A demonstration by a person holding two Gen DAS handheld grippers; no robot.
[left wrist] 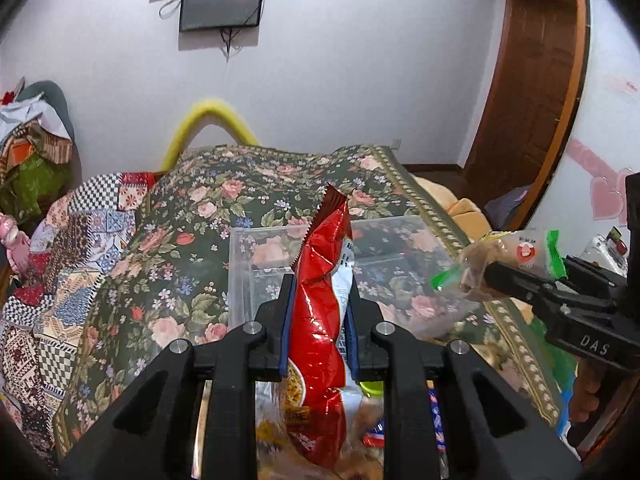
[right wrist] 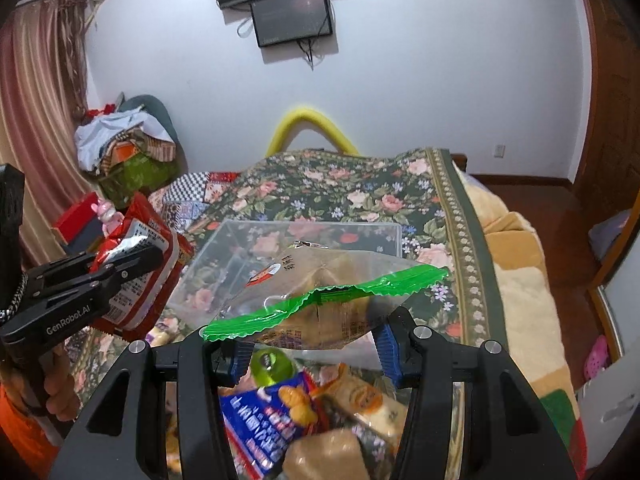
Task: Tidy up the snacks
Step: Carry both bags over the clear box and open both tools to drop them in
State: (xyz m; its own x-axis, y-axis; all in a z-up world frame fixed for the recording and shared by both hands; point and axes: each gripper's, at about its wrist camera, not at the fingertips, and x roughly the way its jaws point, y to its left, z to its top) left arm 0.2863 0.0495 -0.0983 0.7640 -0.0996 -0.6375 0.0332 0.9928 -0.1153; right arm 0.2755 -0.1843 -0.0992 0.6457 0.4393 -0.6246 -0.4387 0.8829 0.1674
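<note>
My left gripper [left wrist: 319,304] is shut on a red snack bag [left wrist: 326,280] and holds it upright above the bed; the bag also shows in the right wrist view [right wrist: 144,276]. My right gripper [right wrist: 312,344] is shut on a clear snack packet with green edges [right wrist: 320,292], held flat above the pile; the packet also shows in the left wrist view [left wrist: 508,260]. A clear plastic bin [left wrist: 256,256] stands on the floral bedspread just beyond both grippers and also shows in the right wrist view [right wrist: 240,248]. Loose snacks, among them a blue packet [right wrist: 272,420], lie below the grippers.
The floral bedspread [left wrist: 192,208] covers the bed, with a patchwork quilt [left wrist: 60,272] at its left. A pile of clothes [right wrist: 128,144] sits by the curtain. A wooden door [left wrist: 528,80] is at the right. A yellow foam arch [right wrist: 316,124] rises behind the bed.
</note>
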